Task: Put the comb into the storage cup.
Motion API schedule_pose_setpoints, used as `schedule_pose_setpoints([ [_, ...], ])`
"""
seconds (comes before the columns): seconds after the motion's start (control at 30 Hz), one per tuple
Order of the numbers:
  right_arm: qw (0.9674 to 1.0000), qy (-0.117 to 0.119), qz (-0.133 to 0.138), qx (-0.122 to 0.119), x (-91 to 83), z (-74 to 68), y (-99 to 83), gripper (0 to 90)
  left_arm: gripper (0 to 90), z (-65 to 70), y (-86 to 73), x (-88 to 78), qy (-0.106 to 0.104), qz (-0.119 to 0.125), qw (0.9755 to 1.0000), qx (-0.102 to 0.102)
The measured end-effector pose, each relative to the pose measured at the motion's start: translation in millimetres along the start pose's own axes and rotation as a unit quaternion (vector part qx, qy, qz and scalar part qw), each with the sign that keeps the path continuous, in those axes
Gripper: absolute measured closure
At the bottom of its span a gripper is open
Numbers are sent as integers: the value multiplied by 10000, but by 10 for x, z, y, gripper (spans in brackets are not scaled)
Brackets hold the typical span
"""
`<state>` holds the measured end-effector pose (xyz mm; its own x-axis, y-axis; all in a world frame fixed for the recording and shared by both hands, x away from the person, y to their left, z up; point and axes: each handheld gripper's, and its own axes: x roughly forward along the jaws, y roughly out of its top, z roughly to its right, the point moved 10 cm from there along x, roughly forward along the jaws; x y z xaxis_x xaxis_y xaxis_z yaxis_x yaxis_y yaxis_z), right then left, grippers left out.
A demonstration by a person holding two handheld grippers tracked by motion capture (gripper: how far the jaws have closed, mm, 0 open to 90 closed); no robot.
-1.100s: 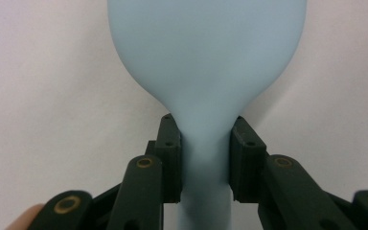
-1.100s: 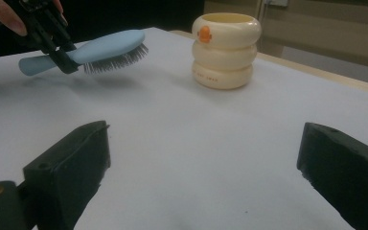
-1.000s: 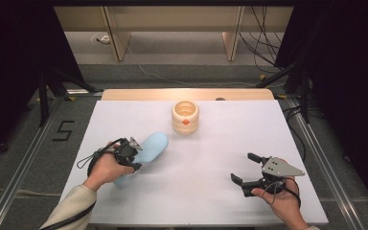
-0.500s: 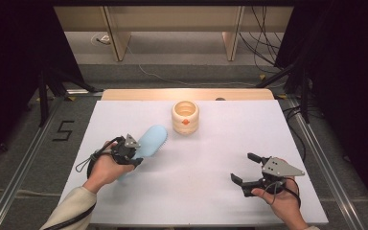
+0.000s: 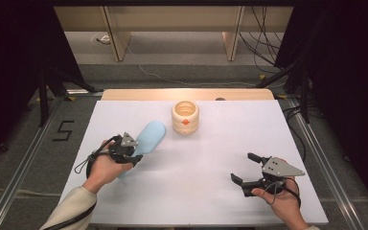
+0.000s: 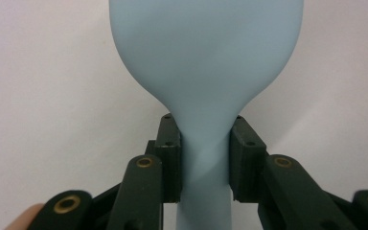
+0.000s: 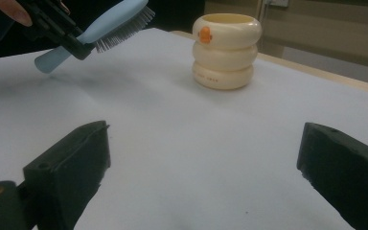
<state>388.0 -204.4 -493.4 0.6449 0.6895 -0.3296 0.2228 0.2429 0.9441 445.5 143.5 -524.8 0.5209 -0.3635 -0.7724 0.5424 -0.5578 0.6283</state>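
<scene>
A pale blue brush [image 5: 148,136] with dark bristles is held above the white table, its head tilted up toward the cup. My left gripper [image 5: 135,154] is shut on the brush's narrow neck [image 6: 205,158], the pads pressing both sides. The brush [image 7: 112,21] and that gripper also appear far left in the right gripper view. A cream ribbed cup [image 5: 185,116] with an orange mark stands upright near the table's far middle, also seen as the cup [image 7: 226,50]. My right gripper [image 5: 247,167] rests low at the near right, jaws wide open with nothing between them.
The white table sheet [image 5: 206,158] lies between the two hands. A wooden strip [image 5: 187,94] runs along the far edge. Beyond it are shelving legs and cables on the floor. A "5" mark [image 5: 63,130] is on the floor at left.
The brush head has tipped a little higher and shifted slightly left with my left hand. The right gripper has kept still.
</scene>
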Motion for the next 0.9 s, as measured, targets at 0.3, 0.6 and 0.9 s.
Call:
schedule_pose_setpoints([
  [0.3,10000,6,10,-5,1,-2,2,51,695,-13,40,-17,-25,165,9998,-111],
  [0.6,10000,15,7,-44,0,-5,2,51,695,-58,83,-40,47,385,9990,-234],
  [0.9,10000,15,14,-50,1,-4,3,51,695,-86,151,-75,89,679,9970,-358],
])
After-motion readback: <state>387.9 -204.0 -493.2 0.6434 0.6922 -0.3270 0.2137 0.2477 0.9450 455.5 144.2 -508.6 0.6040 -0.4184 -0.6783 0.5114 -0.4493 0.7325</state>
